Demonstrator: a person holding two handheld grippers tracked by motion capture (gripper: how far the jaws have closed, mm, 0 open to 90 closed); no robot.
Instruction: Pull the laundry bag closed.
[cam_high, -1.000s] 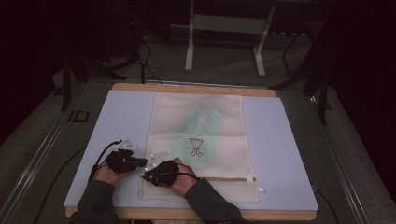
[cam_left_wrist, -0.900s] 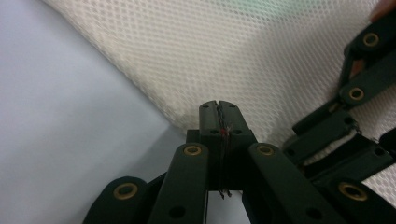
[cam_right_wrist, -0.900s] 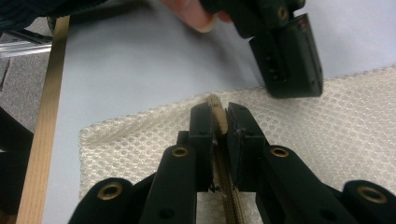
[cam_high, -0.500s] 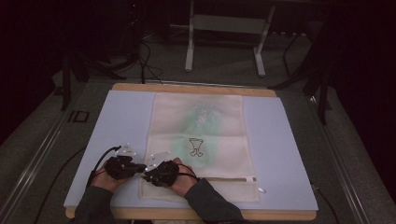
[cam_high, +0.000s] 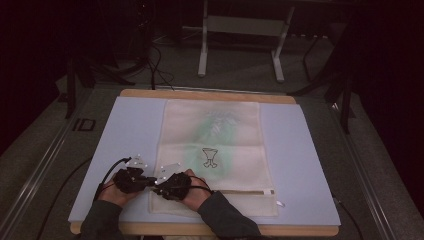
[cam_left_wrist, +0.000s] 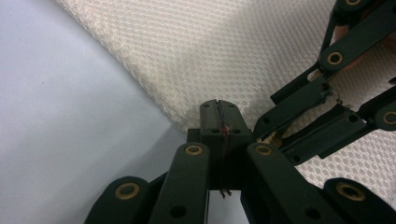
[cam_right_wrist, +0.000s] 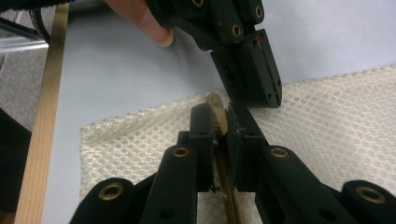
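Not much has changed in the last second. My left tongs (cam_left_wrist: 218, 116) have crept a little toward the near edge of the surface (cam_high: 125, 125) and now sit tip to tip with my right tongs (cam_right_wrist: 219, 116). The bag (cam_high: 215, 145) lies just as flat as it did a second ago, with no corner lifted.

Both pairs are pressed fully shut. The right pair grips the beige zipper (cam_right_wrist: 216, 105) at its end, with the tape running back between the jaws. The left pair has its tips on the mesh right at the bag's near left corner. I cannot tell whether any mesh is pinched, though a reddish thread shows in the seam between the jaws.

I judge that the grips are now set and the zipper can be worked from this corner, one pair anchoring and the other pulling. Nothing has been drawn along yet.

The bag lies lengthwise down the middle of the surface, its zipper crossing the near end toward a small pale tab (cam_high: 270, 192) at the right. A dark goblet-like print (cam_high: 210, 157) sits mid-bag over a faint green patch. My left cable (cam_high: 107, 172) loops out over the surface, clear of the bag. A metal stand (cam_high: 202, 50) is on the floor beyond, well apart.

The only crowding is my own. The two pairs nearly touch, so whichever moves first has little room.
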